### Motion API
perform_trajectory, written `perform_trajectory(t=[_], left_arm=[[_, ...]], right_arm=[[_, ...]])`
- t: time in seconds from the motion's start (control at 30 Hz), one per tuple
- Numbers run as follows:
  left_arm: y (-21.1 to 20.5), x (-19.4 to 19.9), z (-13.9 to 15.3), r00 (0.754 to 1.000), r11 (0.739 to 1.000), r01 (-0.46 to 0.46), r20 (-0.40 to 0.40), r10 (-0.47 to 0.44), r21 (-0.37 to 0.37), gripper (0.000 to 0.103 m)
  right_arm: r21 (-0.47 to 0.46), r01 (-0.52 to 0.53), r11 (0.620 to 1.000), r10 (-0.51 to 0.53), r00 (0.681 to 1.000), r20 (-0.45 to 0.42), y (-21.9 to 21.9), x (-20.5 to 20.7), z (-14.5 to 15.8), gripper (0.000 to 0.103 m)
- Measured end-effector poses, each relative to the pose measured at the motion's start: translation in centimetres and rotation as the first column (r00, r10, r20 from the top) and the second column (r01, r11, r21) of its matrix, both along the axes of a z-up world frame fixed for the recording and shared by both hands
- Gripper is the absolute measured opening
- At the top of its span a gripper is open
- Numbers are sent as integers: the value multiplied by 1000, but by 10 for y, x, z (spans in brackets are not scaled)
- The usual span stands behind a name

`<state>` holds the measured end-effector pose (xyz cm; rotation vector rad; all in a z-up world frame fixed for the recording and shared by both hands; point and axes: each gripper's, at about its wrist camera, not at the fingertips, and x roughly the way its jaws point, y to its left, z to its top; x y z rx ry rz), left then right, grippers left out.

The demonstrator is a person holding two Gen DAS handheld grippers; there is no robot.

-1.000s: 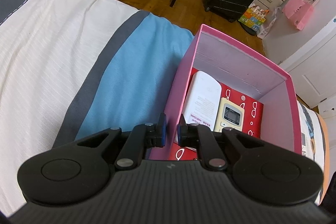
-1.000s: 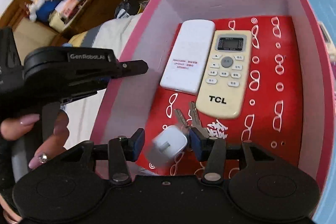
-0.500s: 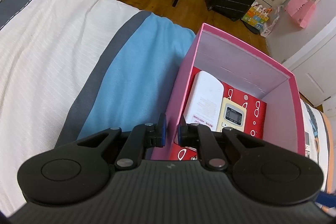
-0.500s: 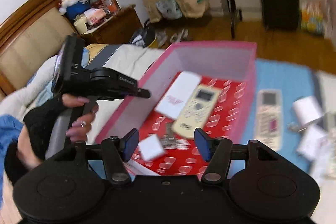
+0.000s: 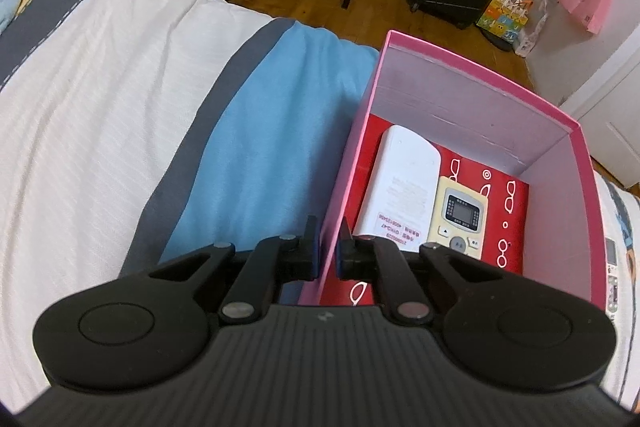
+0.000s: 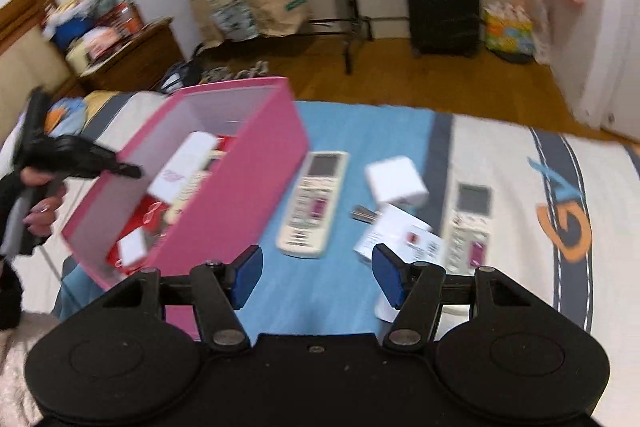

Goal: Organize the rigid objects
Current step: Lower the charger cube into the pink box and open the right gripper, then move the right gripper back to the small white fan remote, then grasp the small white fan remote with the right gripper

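A pink box stands on the bed, and my left gripper is shut on its near left wall, one finger outside and one inside. Inside lie a white remote face down and a cream remote. In the blurred right wrist view, my right gripper hangs open and empty above the blue stripe, just right of the pink box. A small white adapter lies in the box's near corner. On the bed beyond lie a cream remote, a white charger block and a second remote.
A white box with a label lies between the two remotes on the bed. A person's hand holds the left gripper's handle at the far left. Past the bed's foot stand a black suitcase and paper bags on the wooden floor.
My right gripper let go of the white adapter into the box, opened wider, then rose and swung right out of the box. The left gripper stayed clamped on the box wall.
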<state>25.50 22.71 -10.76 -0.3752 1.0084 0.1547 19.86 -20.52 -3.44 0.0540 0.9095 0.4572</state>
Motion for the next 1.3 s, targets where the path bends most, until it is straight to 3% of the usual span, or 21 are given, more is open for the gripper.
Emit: perform_trajectory(t=[0.1, 0.23, 0.43, 0.47, 0.53, 0.57, 0.6, 0.73, 0.93, 1.3], left_arm=[[-2, 0, 1, 1000, 1000, -2, -4, 2, 11, 7], [-3, -5, 4, 1000, 1000, -25, 1, 25, 9, 7], [3, -26, 2, 987, 984, -159, 12, 160, -78, 9], [0, -27, 3, 989, 988, -144, 14, 145, -46, 9], [3, -27, 4, 987, 985, -157, 7, 158, -74, 9], [6, -28, 4, 986, 981, -168, 3, 169, -101, 9], [6, -28, 4, 986, 980, -168, 2, 170, -104, 9], [0, -28, 7, 990, 988, -140, 12, 141, -62, 9], [5, -33, 10, 992, 989, -120, 31, 123, -85, 8], [-2, -29, 14, 998, 998, -52, 36, 53, -21, 7]], right_arm=[[31, 82, 996, -80, 995, -54, -21, 13, -27, 66], [26, 116, 993, -111, 985, -131, -31, 24, -63, 66], [35, 145, 989, -135, 969, -209, -30, 35, -101, 68], [38, 151, 988, -141, 972, -188, -29, 35, -102, 68], [22, 142, 990, -137, 979, -149, -24, 36, -101, 64], [4, 140, 990, -138, 981, -134, -22, 35, -101, 48], [-26, 132, 991, -134, 984, -120, -19, 33, -101, 46], [-31, 89, 996, -93, 983, -159, -12, 24, -94, 46], [-57, 7, 998, -19, 975, -223, 7, 13, -88, 47], [-154, -63, 986, 51, 996, -78, 23, 18, -99, 47]])
